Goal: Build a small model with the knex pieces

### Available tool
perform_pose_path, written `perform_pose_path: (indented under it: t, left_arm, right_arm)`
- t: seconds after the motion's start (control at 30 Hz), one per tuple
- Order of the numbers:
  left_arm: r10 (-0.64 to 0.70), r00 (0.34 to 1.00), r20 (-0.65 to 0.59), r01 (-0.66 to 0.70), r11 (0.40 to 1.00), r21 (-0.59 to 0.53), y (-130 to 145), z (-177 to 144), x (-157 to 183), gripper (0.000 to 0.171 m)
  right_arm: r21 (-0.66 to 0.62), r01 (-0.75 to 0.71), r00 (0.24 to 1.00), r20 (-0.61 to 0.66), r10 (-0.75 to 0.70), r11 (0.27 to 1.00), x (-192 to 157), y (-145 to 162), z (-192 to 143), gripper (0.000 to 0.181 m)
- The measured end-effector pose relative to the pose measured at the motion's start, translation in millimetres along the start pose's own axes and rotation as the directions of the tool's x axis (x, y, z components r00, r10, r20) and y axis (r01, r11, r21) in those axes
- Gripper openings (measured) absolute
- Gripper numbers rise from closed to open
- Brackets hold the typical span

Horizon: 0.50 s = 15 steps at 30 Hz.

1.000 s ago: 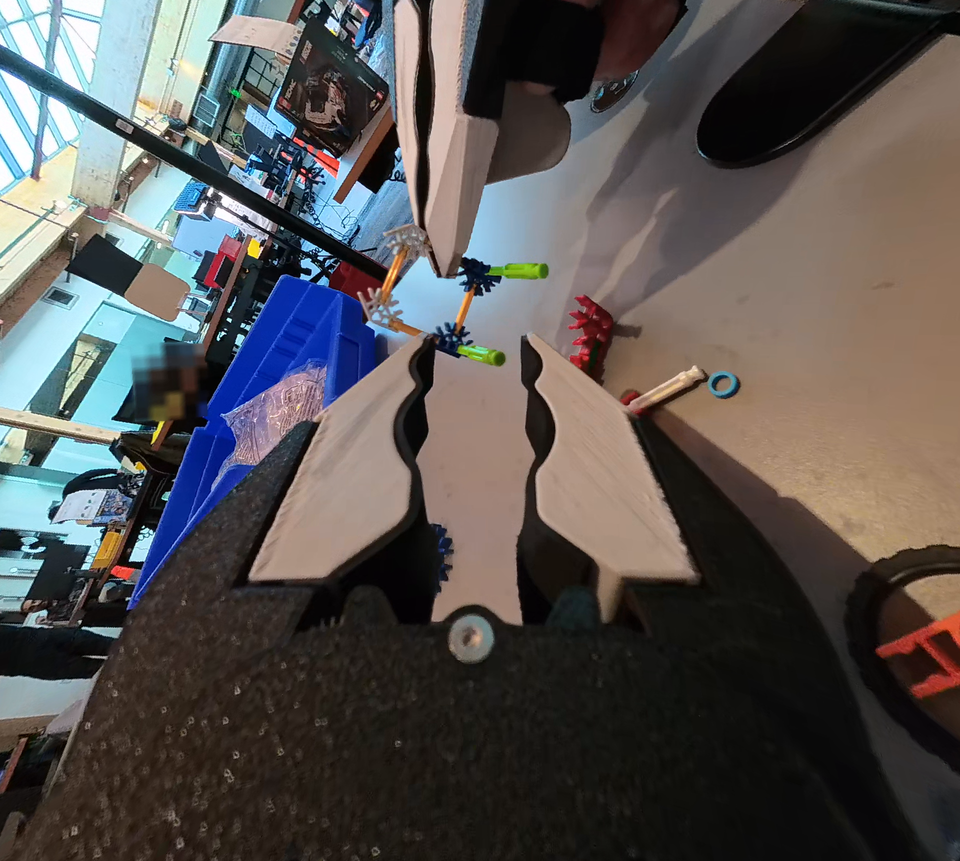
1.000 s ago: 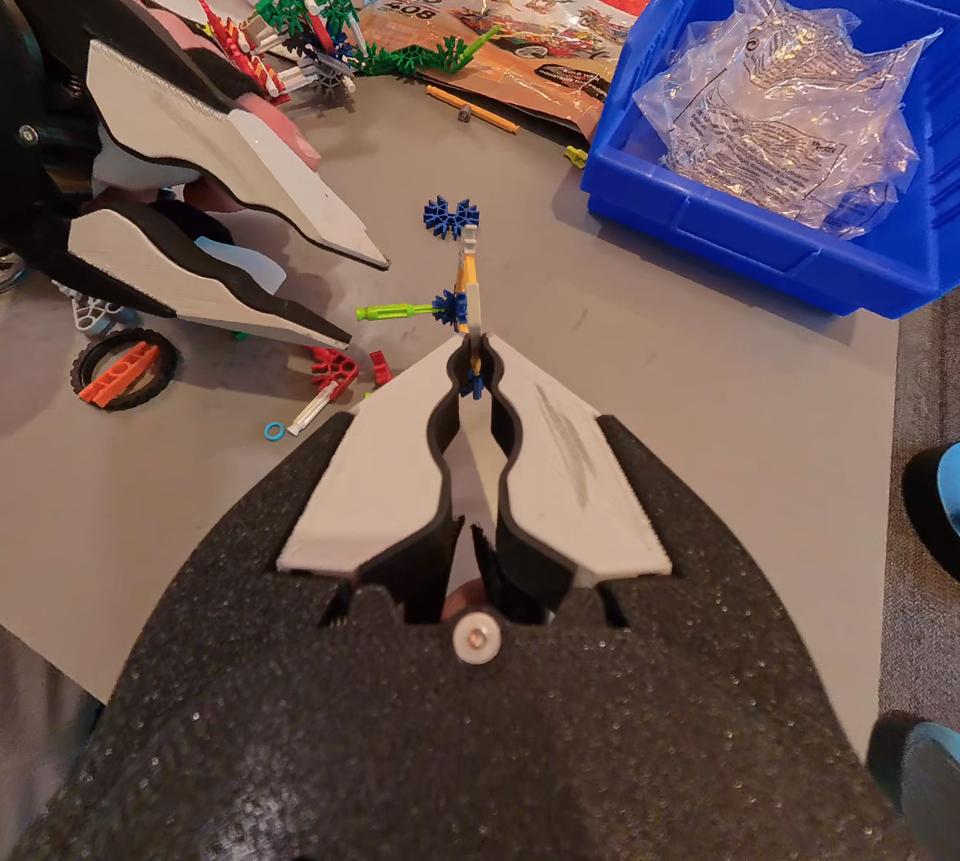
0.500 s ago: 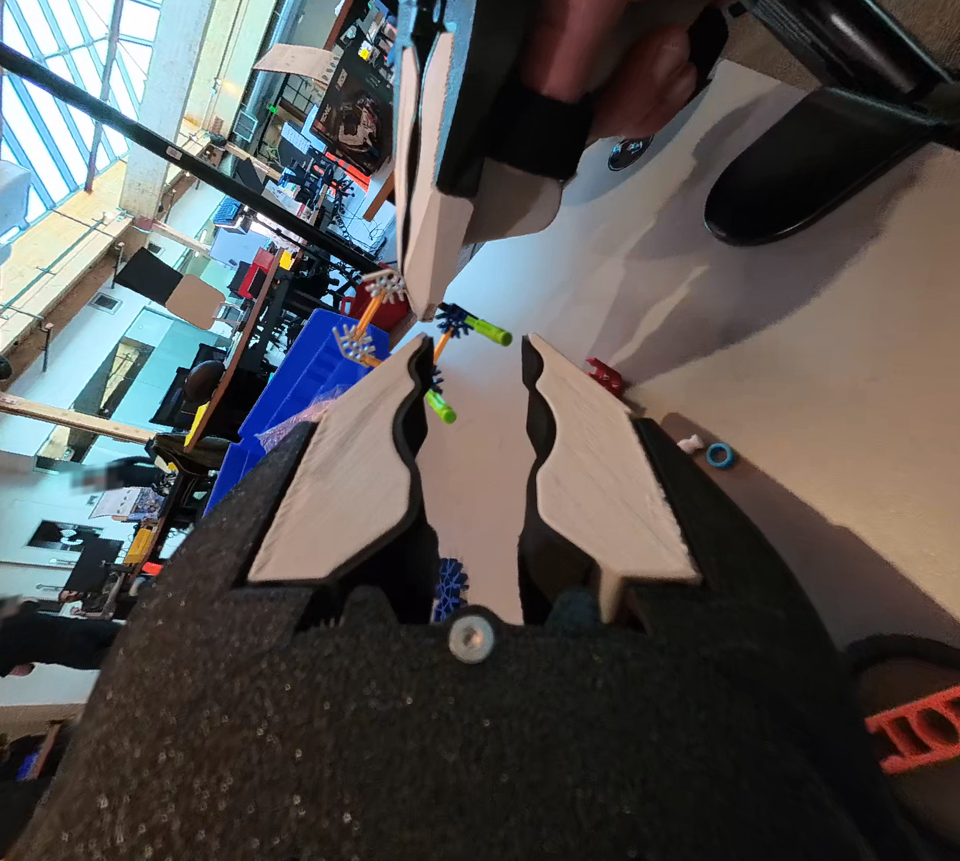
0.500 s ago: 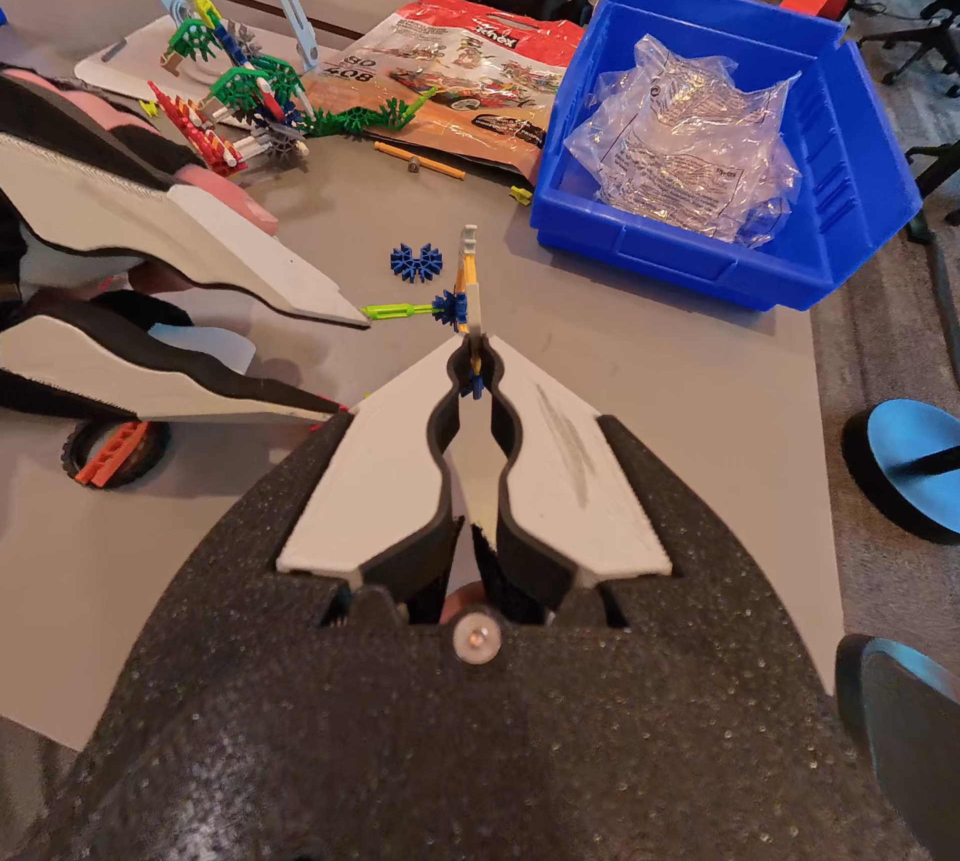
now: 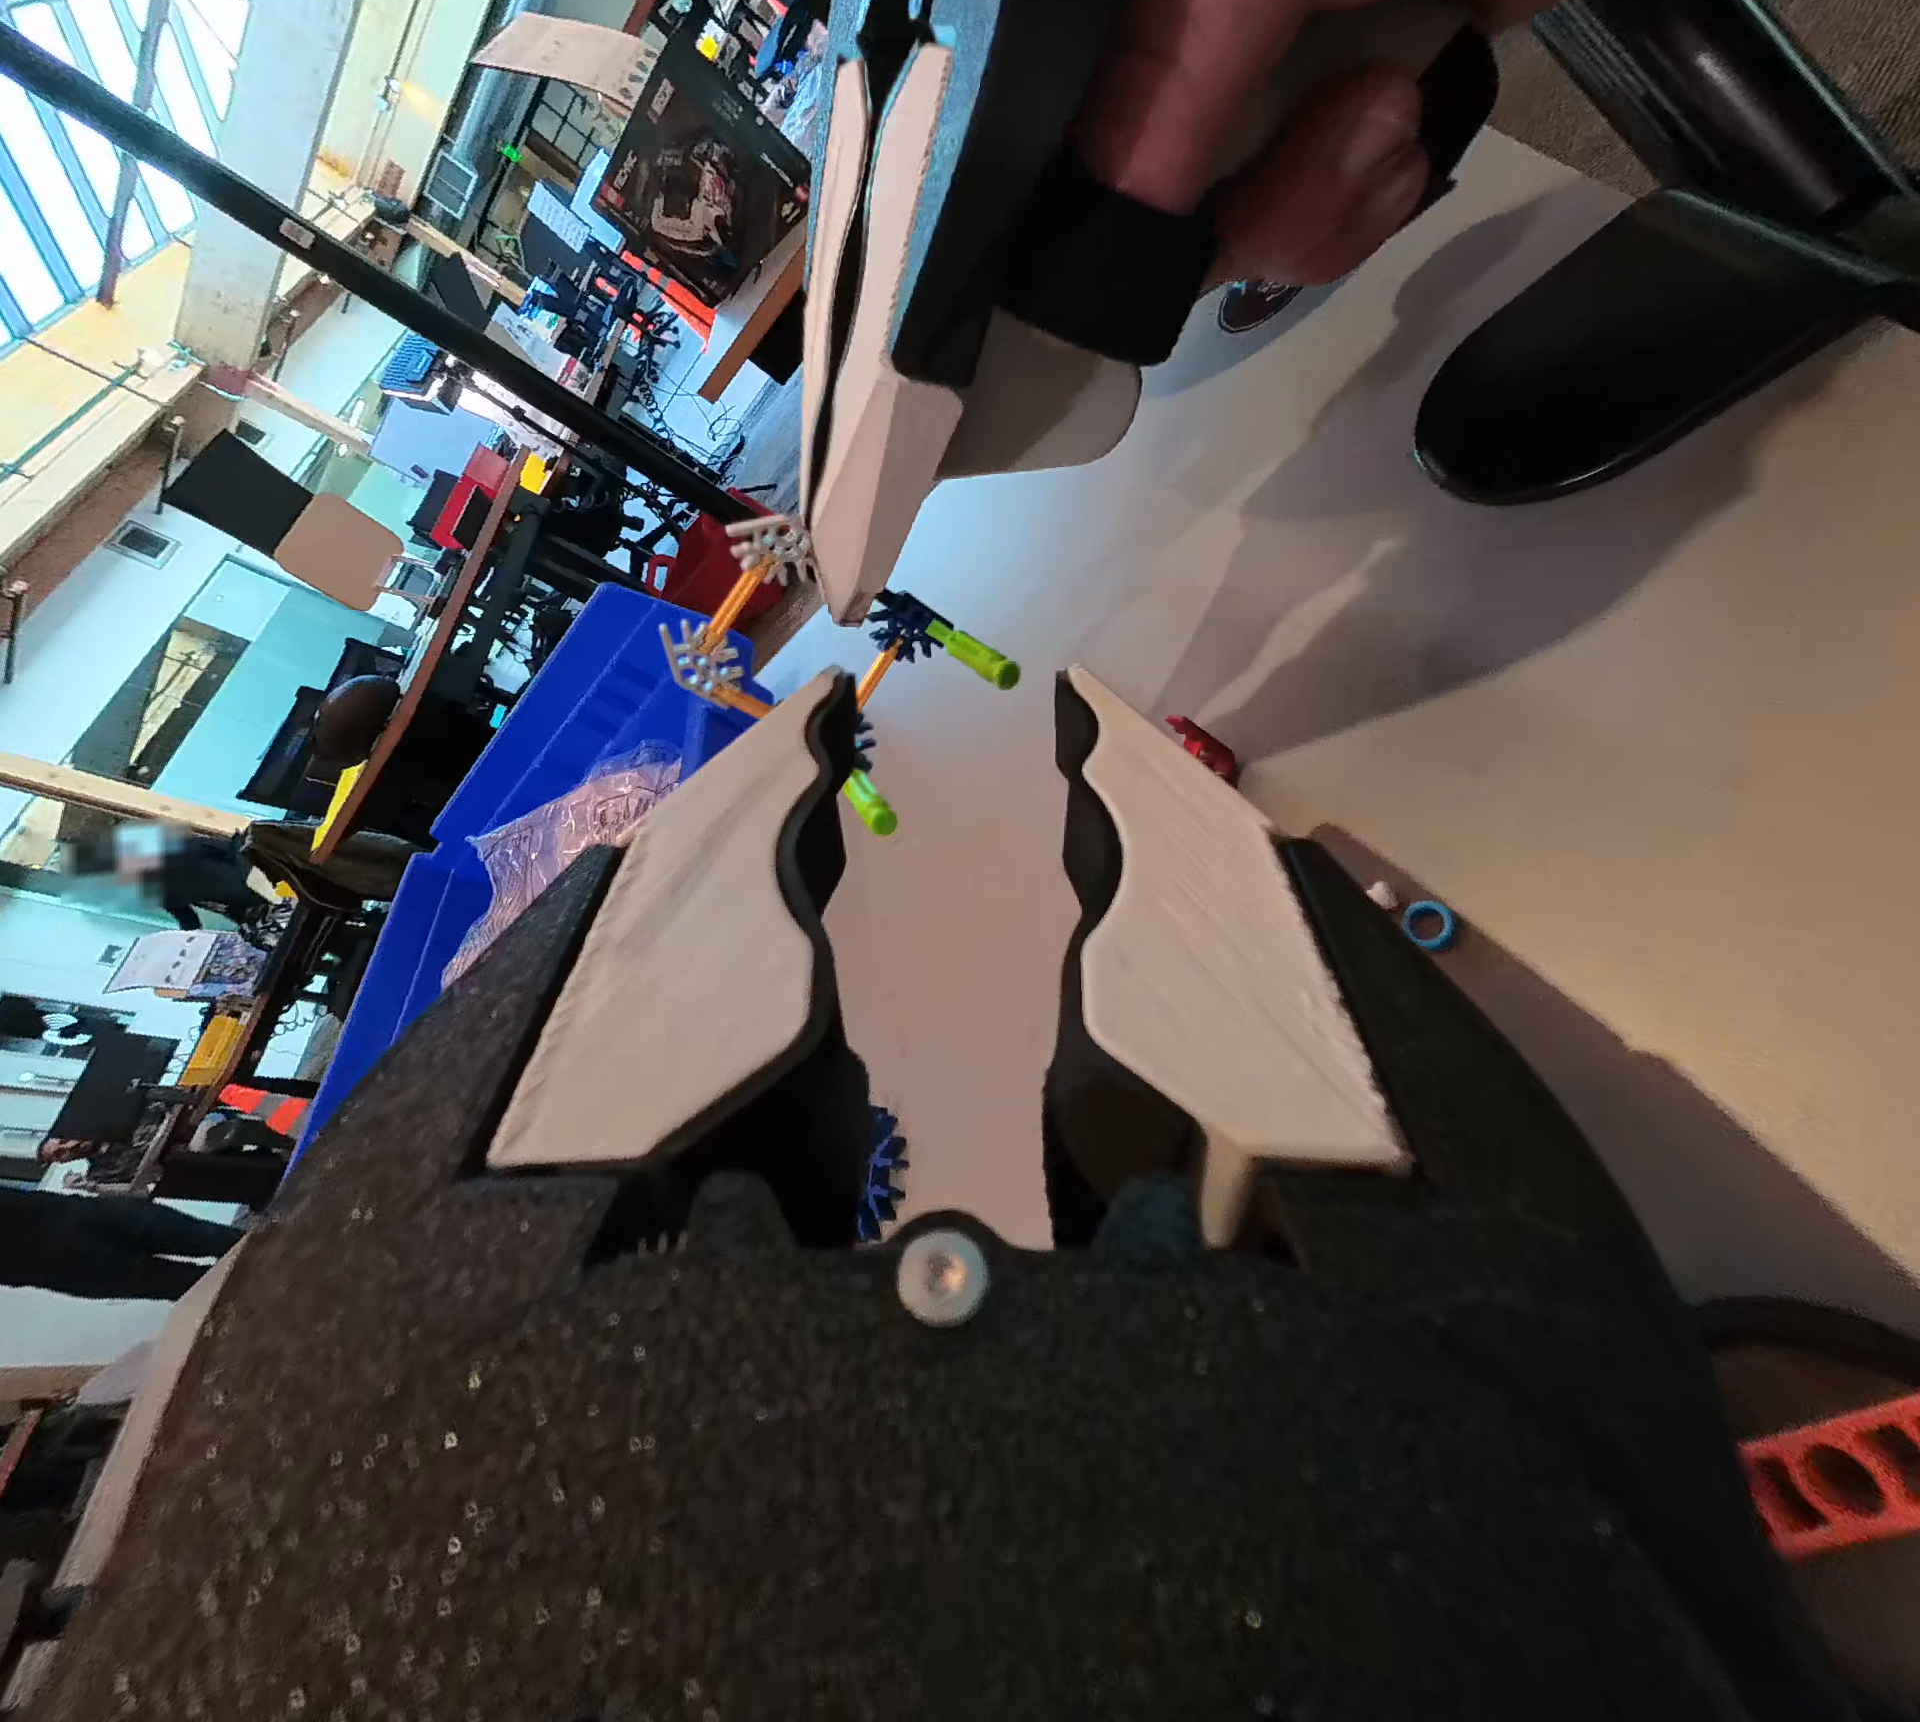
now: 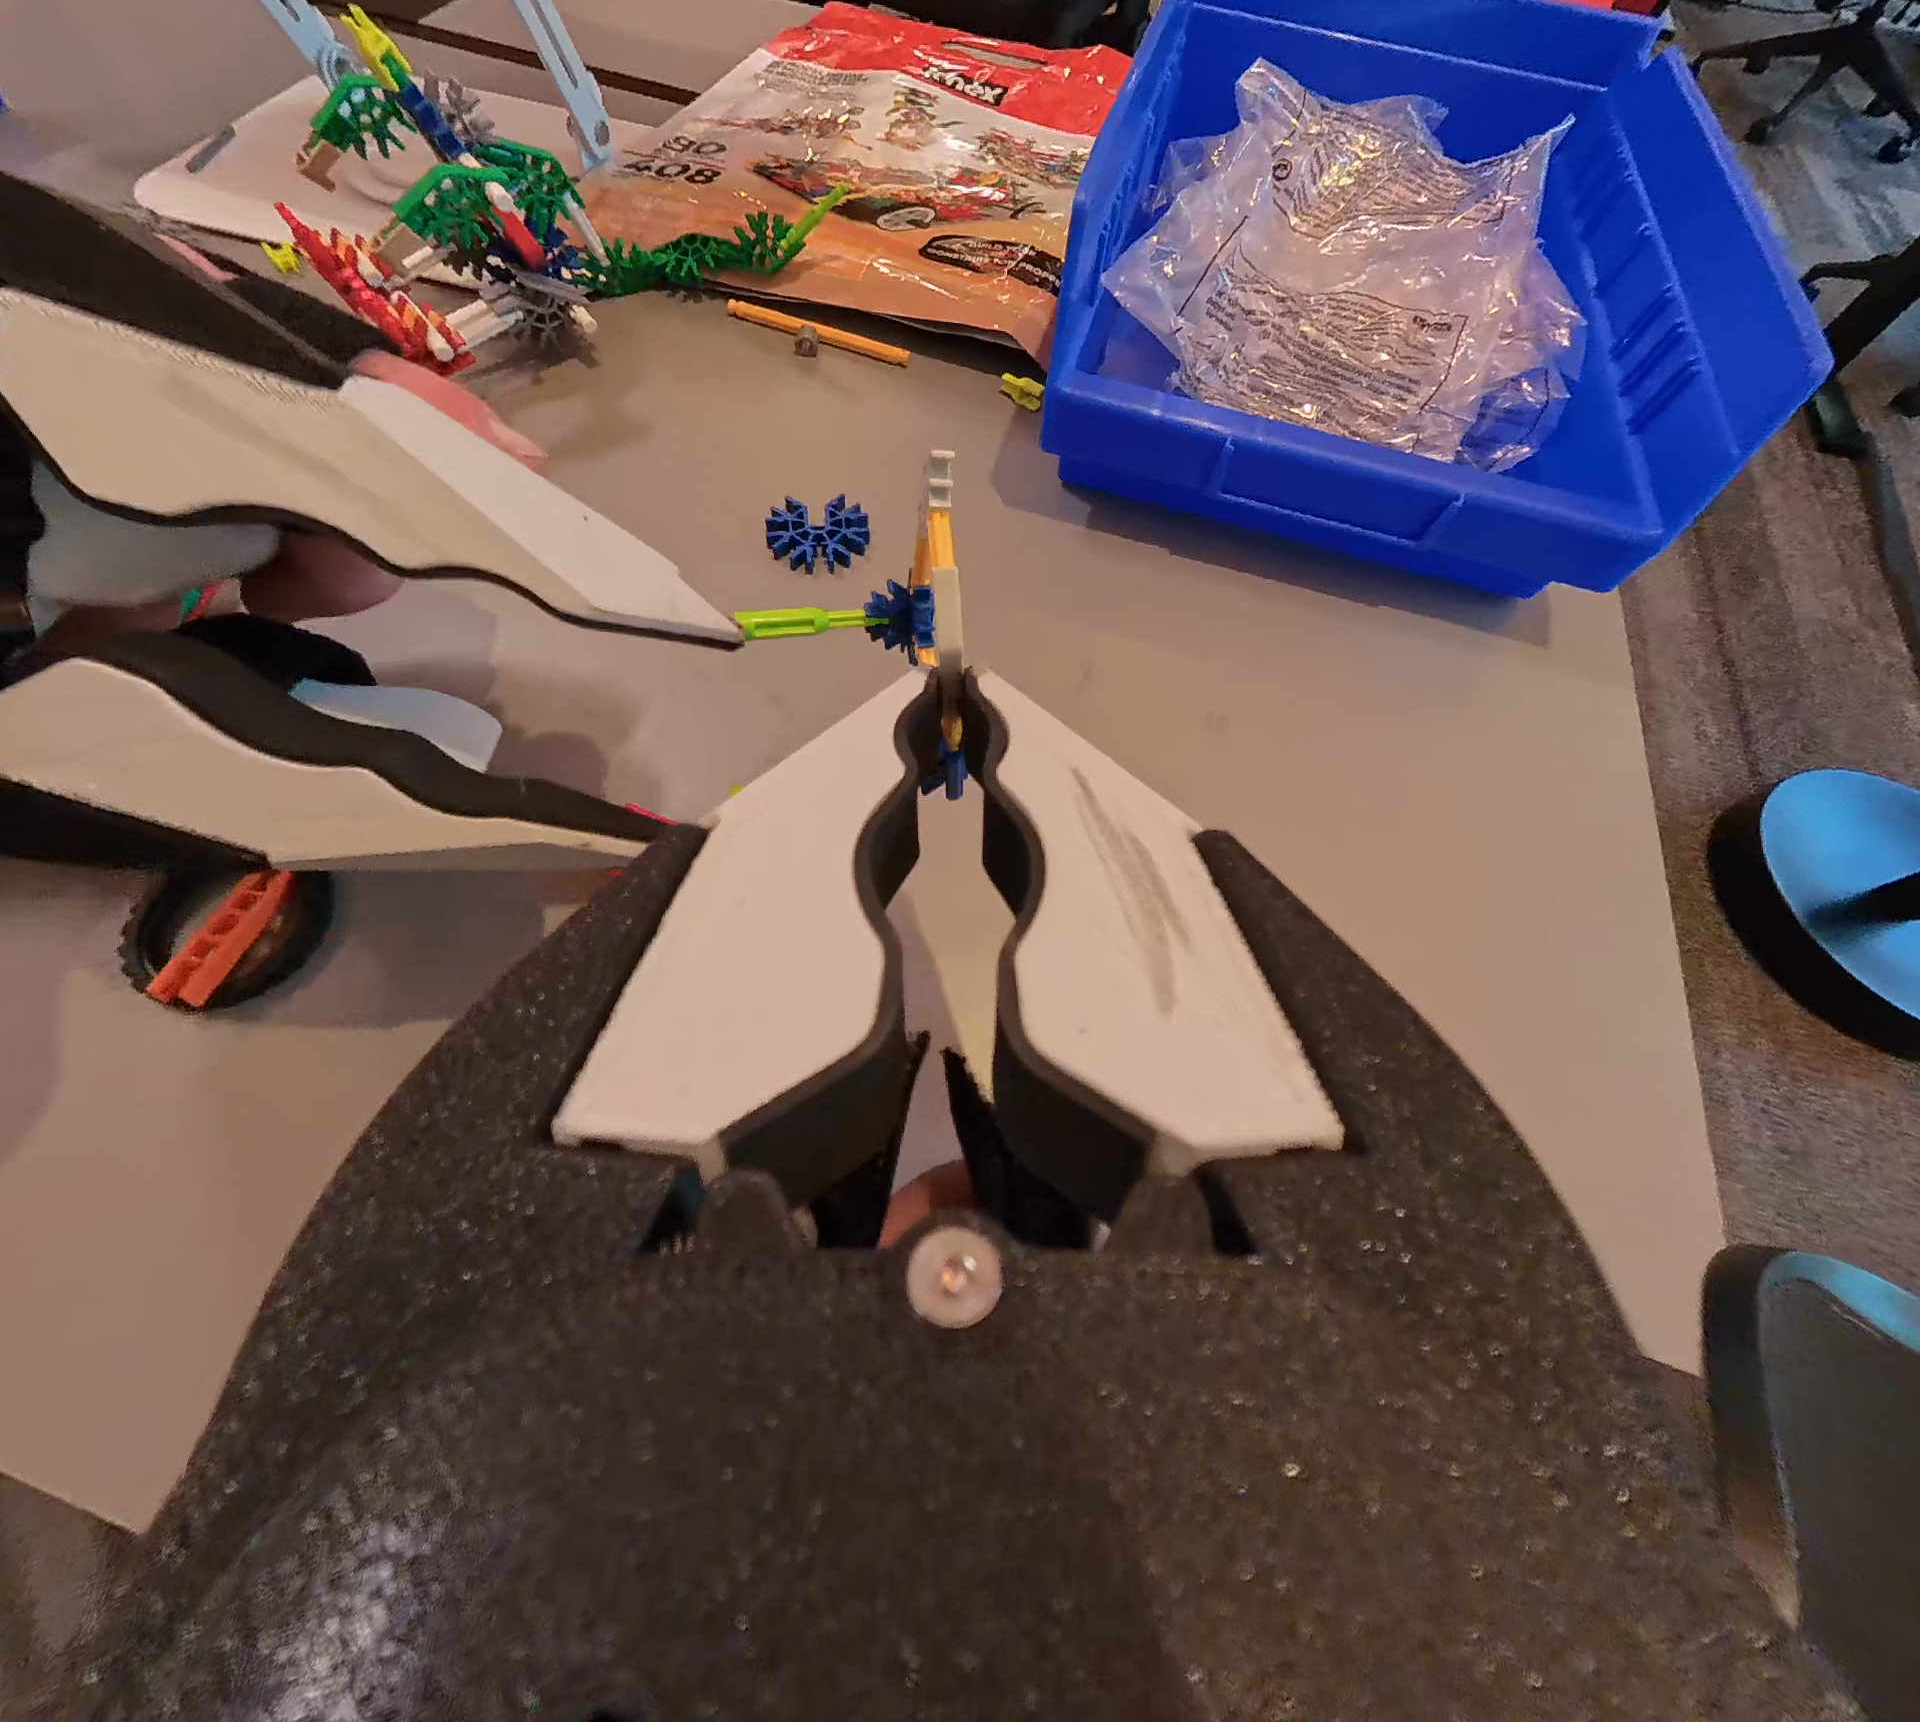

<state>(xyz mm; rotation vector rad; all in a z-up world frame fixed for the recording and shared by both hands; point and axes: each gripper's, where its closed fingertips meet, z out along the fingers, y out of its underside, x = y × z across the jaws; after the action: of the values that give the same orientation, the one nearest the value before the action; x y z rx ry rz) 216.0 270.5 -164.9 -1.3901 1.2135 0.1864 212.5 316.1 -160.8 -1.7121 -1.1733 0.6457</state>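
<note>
One grey table [image 6: 1299, 841], cluttered workshop behind

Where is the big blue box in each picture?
Left wrist view: the blue bin sits left of centre, partly behind the left gripper.
Right wrist view: the blue bin fills the upper right, a clear plastic bag inside it.
Shared landmark: the small rod-and-connector piece held by the right gripper, beside the bin.
</note>
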Motion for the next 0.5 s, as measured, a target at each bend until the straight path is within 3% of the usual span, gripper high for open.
perform_pose_path:
  t: [0.5]
  left_arm:
    - [-0.06, 0.997, 0.052, 0.06, 0.998, -0.003, 9.8, -2.6, -17.5, 0.034]
  right_arm:
    - [-0.003, 0.064, 0.998, -0.028, -0.064, 0.998, 4.9, -8.2, -7.6, 0.002]
